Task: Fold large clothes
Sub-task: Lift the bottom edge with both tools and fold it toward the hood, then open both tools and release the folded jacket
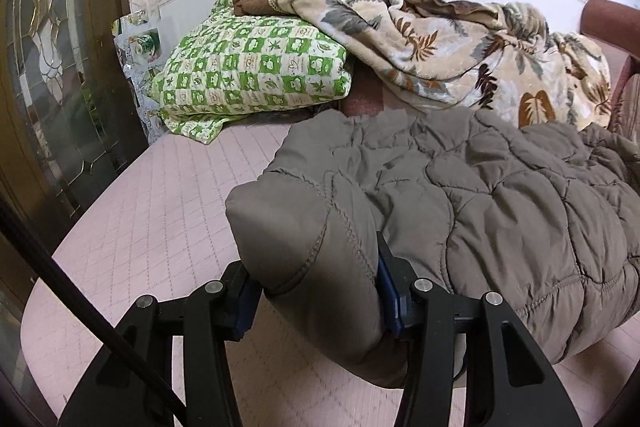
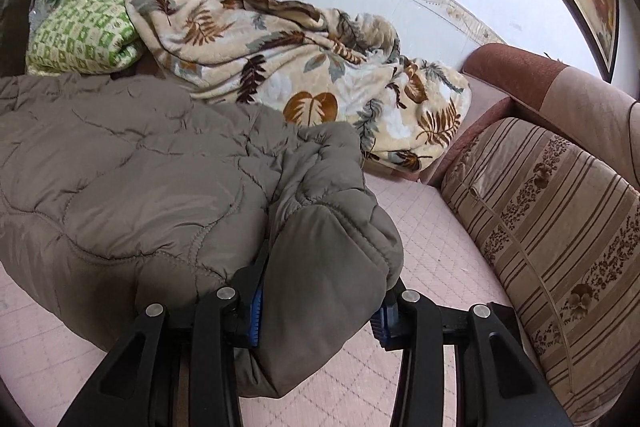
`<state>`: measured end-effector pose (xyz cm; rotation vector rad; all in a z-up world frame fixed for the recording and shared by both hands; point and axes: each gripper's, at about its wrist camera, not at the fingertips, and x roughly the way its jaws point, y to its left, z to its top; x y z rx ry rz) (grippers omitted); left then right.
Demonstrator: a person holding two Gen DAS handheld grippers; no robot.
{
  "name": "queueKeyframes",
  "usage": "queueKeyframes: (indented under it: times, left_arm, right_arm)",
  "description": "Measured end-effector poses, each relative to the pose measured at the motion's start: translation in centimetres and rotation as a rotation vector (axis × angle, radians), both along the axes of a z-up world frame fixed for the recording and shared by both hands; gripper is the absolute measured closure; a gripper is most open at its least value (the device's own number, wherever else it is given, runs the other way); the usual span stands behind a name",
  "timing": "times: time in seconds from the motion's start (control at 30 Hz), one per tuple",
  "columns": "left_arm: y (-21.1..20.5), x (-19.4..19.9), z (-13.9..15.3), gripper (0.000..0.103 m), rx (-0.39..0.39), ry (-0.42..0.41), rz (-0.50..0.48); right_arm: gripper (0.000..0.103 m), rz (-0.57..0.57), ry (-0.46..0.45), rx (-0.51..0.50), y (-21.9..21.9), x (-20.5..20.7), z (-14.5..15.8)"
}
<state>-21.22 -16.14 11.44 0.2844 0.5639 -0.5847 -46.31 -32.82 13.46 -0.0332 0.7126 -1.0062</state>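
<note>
A large grey-brown quilted jacket [image 1: 480, 195] lies bunched on the pink quilted bed [image 1: 152, 211]. My left gripper [image 1: 316, 295] is shut on a thick fold at the jacket's left end, with the padded cloth filling the gap between the blue pads. The jacket also shows in the right wrist view [image 2: 140, 179]. My right gripper [image 2: 320, 311] is shut on a thick fold at the jacket's right end, with the cloth bulging between the fingers. Both fingertips pairs are hidden by the fabric.
A green checked pillow [image 1: 248, 67] and a beige leaf-print blanket [image 1: 460, 43] lie at the back by the tiled wall. A striped sofa cushion [image 2: 552, 227] and a reddish armrest [image 2: 520, 67] stand on the right. A glass-panelled door [image 1: 48, 67] is on the left.
</note>
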Motion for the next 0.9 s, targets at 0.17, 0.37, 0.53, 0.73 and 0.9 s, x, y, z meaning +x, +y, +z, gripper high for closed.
queueKeyframes:
  times: [0.17,0.37,0.53,0.73,0.9]
  left_arm:
    - [2.2,-1.1,0.6,0.054,-0.025,0.015,0.004]
    - [5.3,-2.9,-0.3,0.052,-0.034,0.073,0.019]
    - [7.5,-1.6,-3.2,0.046,-0.037,0.279,0.038]
    - [14.4,2.0,-4.6,0.035,-0.338,0.593,0.137]
    - [17.1,0.9,-1.7,0.035,-0.379,0.359,0.292]
  right_arm:
    - [0.059,0.013,-0.033,0.006,1.8,-1.4,1.1]
    - [0.059,0.011,-0.060,0.057,3.8,-3.6,0.8]
    - [0.050,-0.034,-0.117,0.320,1.6,-6.1,-2.6]
    - [0.031,-0.188,-0.648,0.888,-3.8,-15.2,-6.8]
    - [0.030,-0.275,-0.640,0.701,-2.6,-17.3,-4.1]
